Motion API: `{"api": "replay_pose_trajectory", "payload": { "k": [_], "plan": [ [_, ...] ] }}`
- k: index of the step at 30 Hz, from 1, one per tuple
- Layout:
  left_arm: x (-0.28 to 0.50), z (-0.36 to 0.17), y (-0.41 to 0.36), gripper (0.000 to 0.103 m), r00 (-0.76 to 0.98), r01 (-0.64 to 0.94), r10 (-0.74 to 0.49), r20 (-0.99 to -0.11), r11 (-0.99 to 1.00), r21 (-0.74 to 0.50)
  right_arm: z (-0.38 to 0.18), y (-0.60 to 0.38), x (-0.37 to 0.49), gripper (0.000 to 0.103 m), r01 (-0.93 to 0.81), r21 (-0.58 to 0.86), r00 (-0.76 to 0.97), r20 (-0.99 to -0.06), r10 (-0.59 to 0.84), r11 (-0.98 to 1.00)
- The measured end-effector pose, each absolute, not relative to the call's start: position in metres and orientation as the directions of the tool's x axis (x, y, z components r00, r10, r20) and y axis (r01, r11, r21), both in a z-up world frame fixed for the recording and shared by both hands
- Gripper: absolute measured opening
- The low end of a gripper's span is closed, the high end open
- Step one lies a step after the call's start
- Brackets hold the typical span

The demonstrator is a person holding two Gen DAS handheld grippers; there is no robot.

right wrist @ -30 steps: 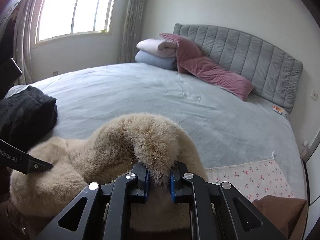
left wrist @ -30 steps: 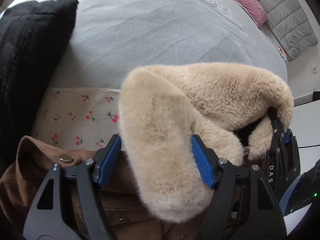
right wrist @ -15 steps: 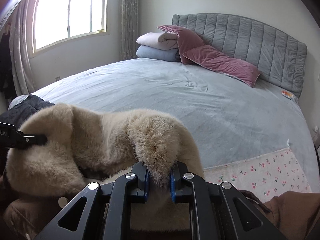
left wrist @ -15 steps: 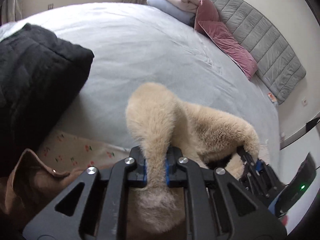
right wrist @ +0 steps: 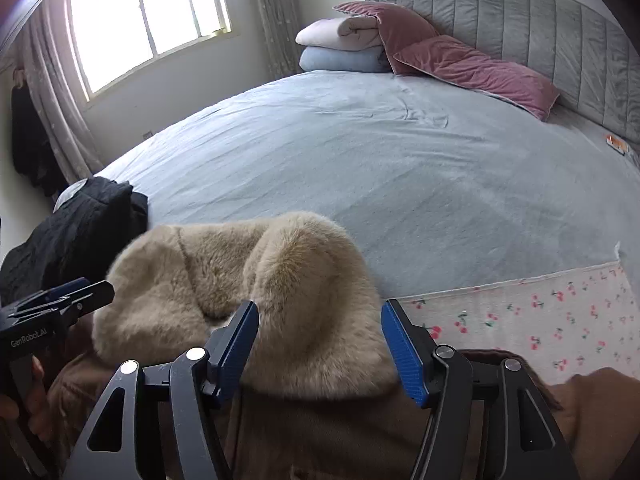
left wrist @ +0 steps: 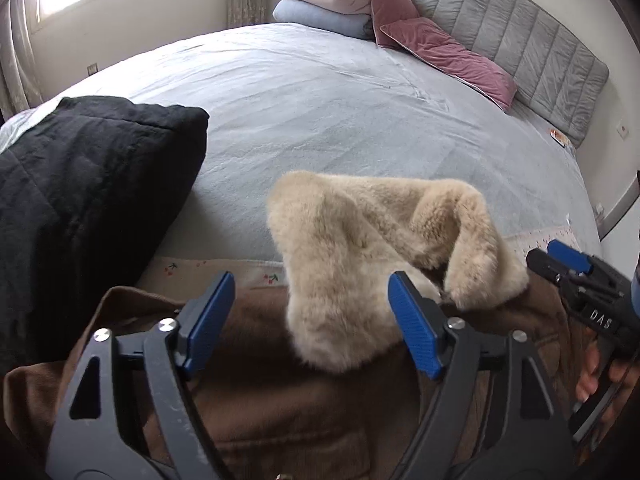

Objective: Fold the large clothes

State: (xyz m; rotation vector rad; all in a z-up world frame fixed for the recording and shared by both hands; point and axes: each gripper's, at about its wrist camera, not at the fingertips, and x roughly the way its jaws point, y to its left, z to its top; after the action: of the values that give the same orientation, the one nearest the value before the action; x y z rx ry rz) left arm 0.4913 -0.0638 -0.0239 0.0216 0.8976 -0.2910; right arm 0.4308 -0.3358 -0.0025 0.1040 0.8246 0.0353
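A brown coat (left wrist: pixel 304 408) with a beige fur collar (left wrist: pixel 360 248) lies at the near edge of the bed. My left gripper (left wrist: pixel 312 328) is open, its blue pads either side of the collar's left end. My right gripper (right wrist: pixel 320 344) is open around the collar's right end (right wrist: pixel 312 292). The brown coat also shows under the right gripper (right wrist: pixel 328 432). Each gripper shows in the other's view: the right one (left wrist: pixel 580 276), the left one (right wrist: pixel 60 300).
A black padded garment (left wrist: pixel 80 200) lies folded at the left on the grey bed (left wrist: pixel 340 112). A cherry-print sheet (right wrist: pixel 540 312) runs along the near edge. Folded blankets (right wrist: pixel 344 46) and pink pillows (right wrist: pixel 472 68) sit by the grey headboard.
Both grippers were shut on the fur collar half a second ago. Both have now opened and let it go. The collar rests on the coat.
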Motion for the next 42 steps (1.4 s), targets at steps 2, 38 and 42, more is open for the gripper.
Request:
{"api": "replay_pose_trajectory", "payload": {
  "k": [2, 38, 42],
  "plan": [
    [0.471, -0.010, -0.063, 0.087, 0.594, 0.276, -0.227, -0.772, 0.959, -0.070, 0.014, -0.340, 0.409, 0.070, 0.001, 0.065, 0.670, -0.740, 0.048, 0.998],
    [0.158, 0.015, 0.012, 0.101, 0.575, 0.190, -0.213, -0.790, 0.974, -0.124, -0.061, -0.357, 0.152, 0.086, 0.313, -0.107, 0.457, -0.854, -0.248, 0.944],
    [0.159, 0.017, 0.013, 0.101, 0.580, 0.185, -0.225, -0.783, 0.972, -0.143, -0.052, -0.369, 0.151, 0.056, 0.317, -0.141, 0.474, -0.833, -0.285, 0.938]
  ]
}}
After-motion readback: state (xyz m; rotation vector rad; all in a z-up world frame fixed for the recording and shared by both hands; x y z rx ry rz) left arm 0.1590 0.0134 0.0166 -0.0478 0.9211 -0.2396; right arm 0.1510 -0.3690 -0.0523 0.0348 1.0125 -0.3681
